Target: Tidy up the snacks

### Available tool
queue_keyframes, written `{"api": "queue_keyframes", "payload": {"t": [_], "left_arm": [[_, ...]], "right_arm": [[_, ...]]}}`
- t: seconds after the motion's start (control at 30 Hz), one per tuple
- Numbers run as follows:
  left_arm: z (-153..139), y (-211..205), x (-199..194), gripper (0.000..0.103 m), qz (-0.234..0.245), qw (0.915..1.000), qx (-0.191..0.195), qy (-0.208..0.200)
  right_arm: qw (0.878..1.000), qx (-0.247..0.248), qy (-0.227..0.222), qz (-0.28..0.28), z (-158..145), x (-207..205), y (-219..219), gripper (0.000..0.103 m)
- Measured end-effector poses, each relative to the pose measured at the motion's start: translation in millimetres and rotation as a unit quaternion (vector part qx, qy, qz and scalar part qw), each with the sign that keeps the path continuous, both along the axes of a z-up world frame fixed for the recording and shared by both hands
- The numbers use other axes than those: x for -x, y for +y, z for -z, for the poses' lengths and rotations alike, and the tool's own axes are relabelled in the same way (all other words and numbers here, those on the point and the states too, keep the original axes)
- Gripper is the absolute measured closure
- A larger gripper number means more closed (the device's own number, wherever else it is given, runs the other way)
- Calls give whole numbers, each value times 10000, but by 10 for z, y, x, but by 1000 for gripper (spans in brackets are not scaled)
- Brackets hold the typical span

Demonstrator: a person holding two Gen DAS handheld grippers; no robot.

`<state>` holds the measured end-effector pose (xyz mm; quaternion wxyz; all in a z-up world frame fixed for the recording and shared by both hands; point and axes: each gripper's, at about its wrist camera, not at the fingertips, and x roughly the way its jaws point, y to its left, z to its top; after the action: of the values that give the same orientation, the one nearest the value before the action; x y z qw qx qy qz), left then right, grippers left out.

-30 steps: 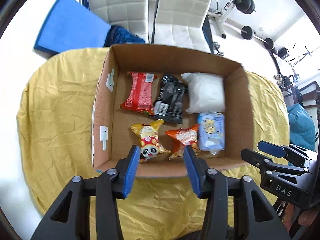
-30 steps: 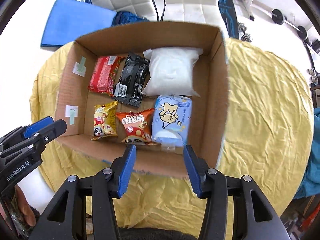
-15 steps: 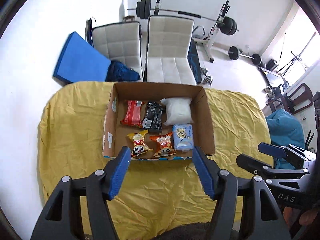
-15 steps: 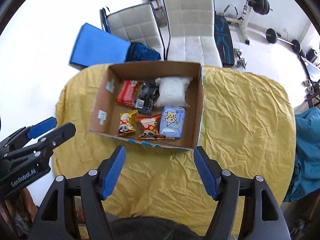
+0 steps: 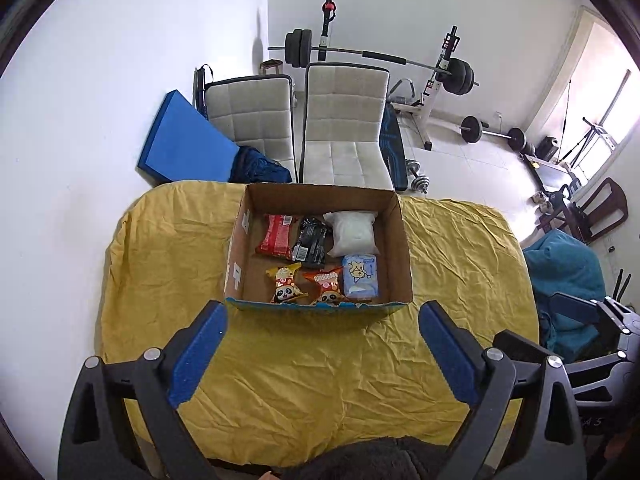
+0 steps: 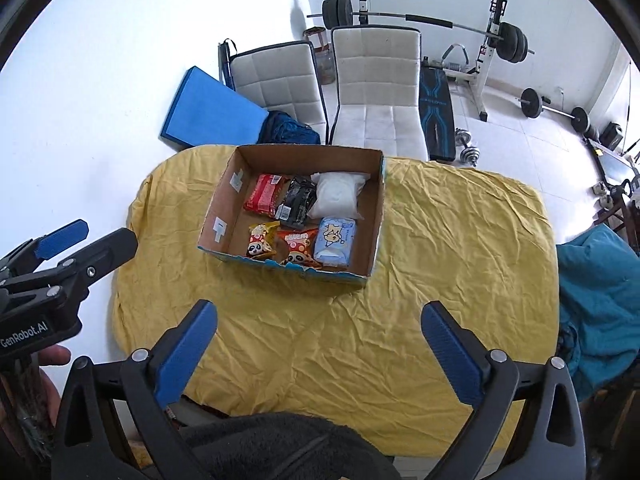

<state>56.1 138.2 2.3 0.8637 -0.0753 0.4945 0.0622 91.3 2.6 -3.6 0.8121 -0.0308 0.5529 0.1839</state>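
An open cardboard box [image 5: 400,248] [image 6: 372,216] sits on the yellow-covered table. Inside lie a red packet [image 5: 276,234], a black packet [image 5: 310,240], a white bag [image 5: 354,232], a yellow panda snack [image 5: 284,282], an orange panda snack [image 5: 326,284] and a light blue pack [image 5: 360,274]. My left gripper [image 5: 322,320] hangs open, high above the table's near side, holding nothing. My right gripper [image 6: 318,318] is open and empty too, well back from the box. In the right wrist view the left gripper [image 6: 86,234] shows at the left edge.
The yellow cloth [image 5: 320,368] covers the whole table. Two white chairs [image 5: 344,136] and a blue mat [image 5: 180,140] stand behind it, with weight equipment [image 5: 400,60] further back. A teal bundle [image 6: 600,272] lies off the table's right. A dark sleeve [image 6: 280,440] shows at the bottom.
Both grippers have pulled up and back from the box and opened wider. The box and its snacks have stayed in place.
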Motion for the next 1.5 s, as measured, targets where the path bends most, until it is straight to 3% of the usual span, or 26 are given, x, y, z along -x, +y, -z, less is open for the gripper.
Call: {"api": "queue_keyframes", "payload": {"t": [0.4, 0.97, 1.5], "left_arm": [[-73, -79, 111, 1, -149, 9996, -148, -172], [-138, 17, 109, 0, -390, 9982, -188, -424], [-55, 45, 125, 1, -420, 9988, -23, -249]], "right_arm": [[9994, 119, -260, 185, -221, 167, -172, 0], [9974, 202, -469, 518, -215, 63, -212, 0], [9968, 244, -553, 525, -277, 71, -178, 0]]}}
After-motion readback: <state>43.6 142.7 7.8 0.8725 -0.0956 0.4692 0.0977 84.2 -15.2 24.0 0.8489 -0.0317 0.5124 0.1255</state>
